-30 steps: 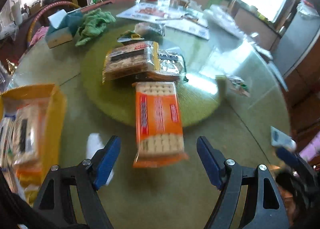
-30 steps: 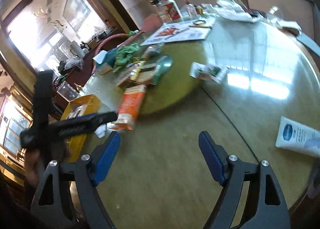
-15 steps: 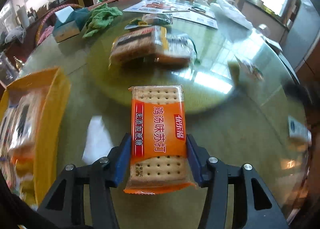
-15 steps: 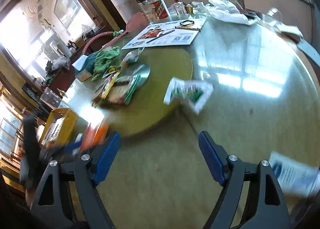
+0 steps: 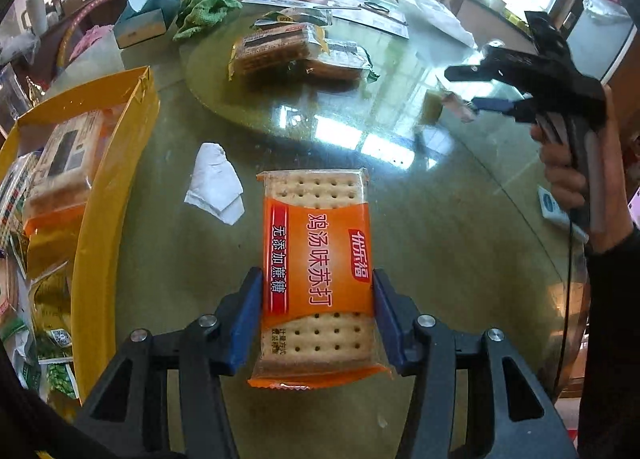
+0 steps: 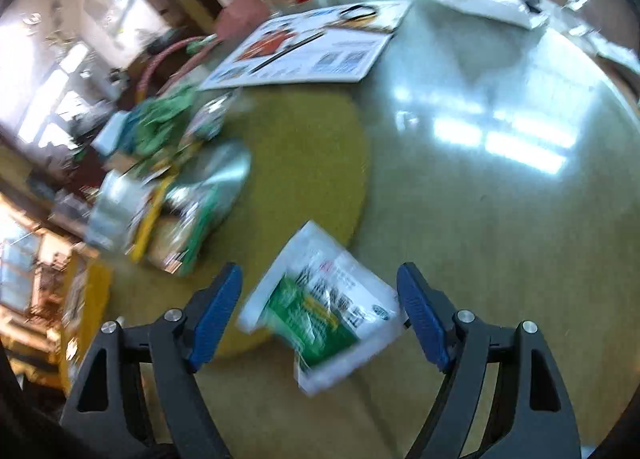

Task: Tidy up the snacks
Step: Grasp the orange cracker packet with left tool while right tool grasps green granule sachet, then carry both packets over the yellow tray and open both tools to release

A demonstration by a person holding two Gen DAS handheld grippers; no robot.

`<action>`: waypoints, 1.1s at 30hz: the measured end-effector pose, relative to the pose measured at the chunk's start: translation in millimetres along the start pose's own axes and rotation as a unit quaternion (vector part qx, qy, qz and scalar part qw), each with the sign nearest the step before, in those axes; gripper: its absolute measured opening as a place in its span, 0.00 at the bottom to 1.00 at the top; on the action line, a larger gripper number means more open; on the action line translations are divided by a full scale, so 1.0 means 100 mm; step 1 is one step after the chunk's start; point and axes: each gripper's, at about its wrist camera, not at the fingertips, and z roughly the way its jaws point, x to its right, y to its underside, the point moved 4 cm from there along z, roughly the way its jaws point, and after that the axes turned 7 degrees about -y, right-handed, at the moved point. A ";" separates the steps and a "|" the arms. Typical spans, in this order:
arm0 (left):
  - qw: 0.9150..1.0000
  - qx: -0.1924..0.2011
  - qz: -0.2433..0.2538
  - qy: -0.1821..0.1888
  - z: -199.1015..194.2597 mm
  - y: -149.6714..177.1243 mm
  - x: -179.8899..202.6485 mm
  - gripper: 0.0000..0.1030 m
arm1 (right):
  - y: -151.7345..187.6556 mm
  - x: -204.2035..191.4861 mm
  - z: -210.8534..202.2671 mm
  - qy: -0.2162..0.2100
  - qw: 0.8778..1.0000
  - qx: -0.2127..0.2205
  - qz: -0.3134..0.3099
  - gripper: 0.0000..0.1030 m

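The orange cracker packet [image 5: 318, 271] sits low in the centre of the left wrist view, lengthwise between the blue pads of the left gripper [image 5: 318, 319], which is clamped on its long sides near the lower end. Most of the packet sticks out ahead of the pads, and I cannot tell whether it is lifted or resting on the glass. To carry it well, I would judge that the grip should stay firm but no tighter — crackers crush — and the packet be kept level on its way to the yellow bag [image 5: 100, 195] at the left edge, whose mouth gapes toward the middle of the frame and already holds other packets.

In the right wrist view, a white-and-green packet [image 6: 320, 311] lies bottom centre between the pads of the right gripper [image 6: 320, 311], which stands wide with neither pad touching it. The packet lies askew to the pads, partly over the edge of the yellow-green turntable [image 6: 312, 155]; squaring the gripper to its sides before closing looks wise. This view is blurred, so finer detail is uncertain.

More snack packets [image 5: 296, 51] are piled on the turntable, upper centre of the left view; a crumpled white tissue [image 5: 214, 183] lies left of the orange packet. The desk [image 5: 460, 259] is round and glass-topped, glaring with window reflections. Along its far rim, at the top of the frame, are a green cloth [image 5: 204, 13], a tissue box [image 5: 142, 19], bottles and printed sheets — beyond them, bright windows.
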 end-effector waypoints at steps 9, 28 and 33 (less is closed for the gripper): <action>1.000 0.001 0.007 -0.018 0.03 0.04 0.03 0.54 | 0.24 -0.29 0.11 0.078 0.996 -0.011 -0.045 0.78; 0.998 0.036 -0.035 0.036 -0.27 0.24 -0.05 0.51 | 1.24 -0.91 -0.27 0.077 0.993 0.020 -0.084 0.42; 0.994 0.062 -0.062 0.064 -0.71 0.40 -0.29 0.52 | 1.54 -1.49 -0.42 0.001 0.994 0.030 -0.109 0.42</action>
